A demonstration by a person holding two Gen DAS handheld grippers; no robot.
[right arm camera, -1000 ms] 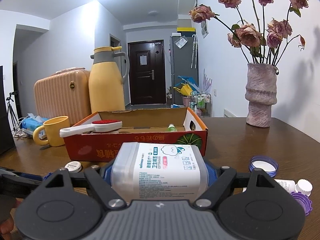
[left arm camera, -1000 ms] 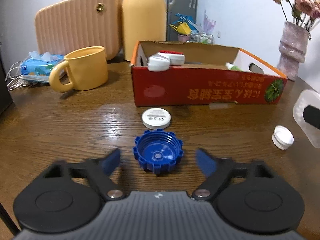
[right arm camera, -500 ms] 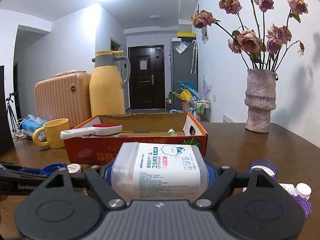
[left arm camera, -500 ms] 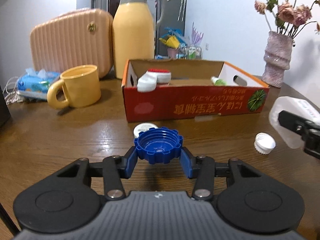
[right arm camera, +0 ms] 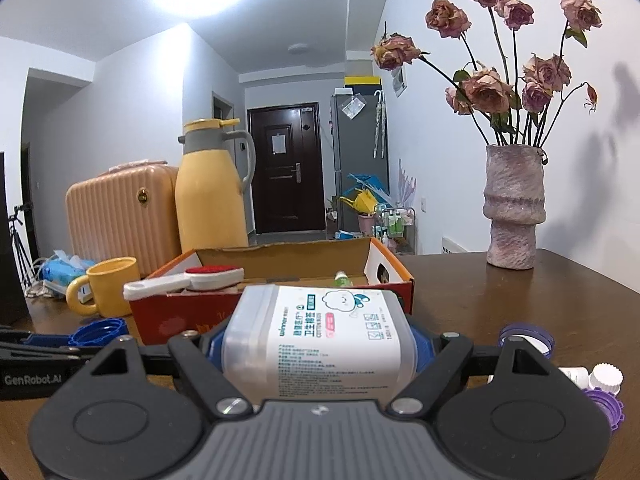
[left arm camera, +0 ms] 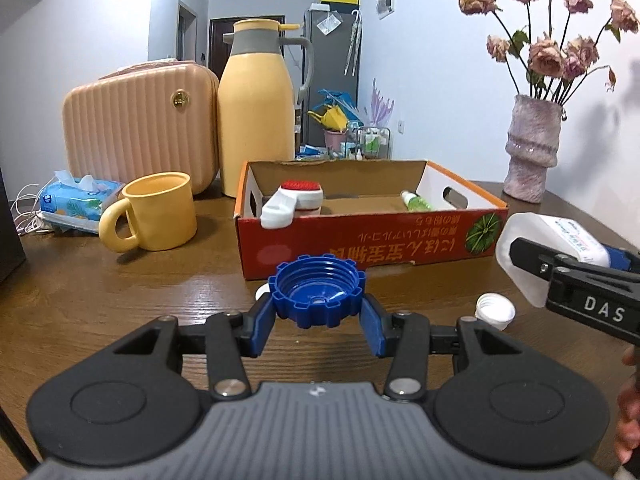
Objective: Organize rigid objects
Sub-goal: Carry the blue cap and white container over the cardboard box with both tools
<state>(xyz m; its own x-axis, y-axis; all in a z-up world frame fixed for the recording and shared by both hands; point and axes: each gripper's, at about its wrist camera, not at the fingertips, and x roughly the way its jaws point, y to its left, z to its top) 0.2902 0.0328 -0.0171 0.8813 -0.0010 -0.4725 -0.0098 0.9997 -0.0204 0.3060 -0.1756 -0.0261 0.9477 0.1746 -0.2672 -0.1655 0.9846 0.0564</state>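
Observation:
My left gripper is shut on a blue ridged cap, held open side up a little above the wooden table, in front of the red cardboard box. The box holds a white brush with a red pad and a small green bottle. My right gripper is shut on a clear plastic cotton-swab box with a white label, also short of the red box. That swab box shows at the right of the left wrist view.
Loose on the table: a white cap, a purple-rimmed lid, a small white bottle and a purple cap. A yellow mug, tissue pack, peach case, yellow jug and flower vase stand behind.
The left gripper closed on the blue cap and lifted it off the table toward the red box. The right gripper kept still with the swab box.

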